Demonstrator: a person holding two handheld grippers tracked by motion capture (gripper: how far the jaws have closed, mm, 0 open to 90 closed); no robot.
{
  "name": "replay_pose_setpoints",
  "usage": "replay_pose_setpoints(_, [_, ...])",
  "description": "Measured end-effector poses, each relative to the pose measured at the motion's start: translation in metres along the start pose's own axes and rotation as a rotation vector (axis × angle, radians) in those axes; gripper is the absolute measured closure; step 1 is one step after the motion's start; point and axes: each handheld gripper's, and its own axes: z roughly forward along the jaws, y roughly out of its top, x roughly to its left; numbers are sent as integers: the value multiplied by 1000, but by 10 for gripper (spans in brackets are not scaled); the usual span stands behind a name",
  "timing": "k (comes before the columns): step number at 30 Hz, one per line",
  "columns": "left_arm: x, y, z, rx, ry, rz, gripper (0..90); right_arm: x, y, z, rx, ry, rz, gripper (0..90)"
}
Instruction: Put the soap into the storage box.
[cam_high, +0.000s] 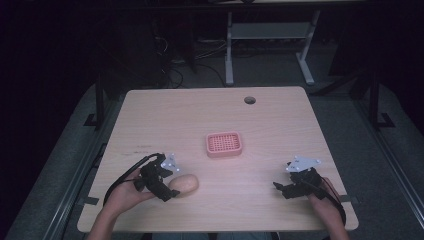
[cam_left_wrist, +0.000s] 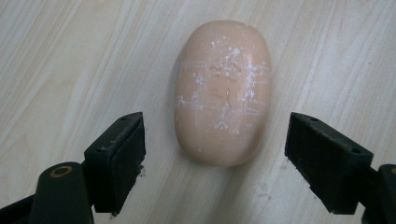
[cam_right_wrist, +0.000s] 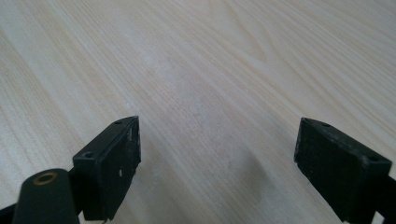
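Observation:
A peach-coloured oval soap bar (cam_high: 184, 184) lies on the wooden table near its front left. In the left gripper view the soap bar (cam_left_wrist: 222, 91) has white scuff marks and its near end sits between the two spread jaws. My left gripper (cam_high: 171, 189) is open at the bar's near end, the pads apart from it on both sides. My left gripper (cam_left_wrist: 215, 154) holds nothing. My right gripper (cam_high: 278, 188) is open at the front right, low over bare wood. Between the jaws of my right gripper (cam_right_wrist: 217, 161) lies only table surface.
A pink perforated soap dish (cam_high: 224, 144) sits at the middle of the table (cam_high: 280, 120). A round cable hole (cam_high: 249, 100) is near the far edge. Desk legs and cables stand on the floor beyond. Black cables trail from both grippers.

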Motion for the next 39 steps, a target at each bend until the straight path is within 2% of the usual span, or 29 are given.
replay_pose_setpoints(12, [0, 13, 10, 27, -28, 9, 203, 0, 0, 0, 1, 0, 4, 140])
replay_pose_setpoints(16, [0, 16, 16, 61, -41, 15, 205, 0, 0, 0, -2, 0, -1, 140])
replay_pose_setpoints(21, [1, 20, 21, 55, -50, 7, 225, 1, 1, 0, 5, 0, 2, 140])
replay_pose_setpoints(25, [4, 24, 28, 78, -75, 0, 232, 1, 1, 0, 3, 1, -3, 140])
replay_pose_setpoints(32, [4, 27, 37, 109, -86, 23, 249, 2, 1, 0, 1, 1, -1, 139])
replay_pose_setpoints(39, [5, 27, 39, 113, -83, 25, 306, 2, 2, -1, -5, 2, -2, 140])
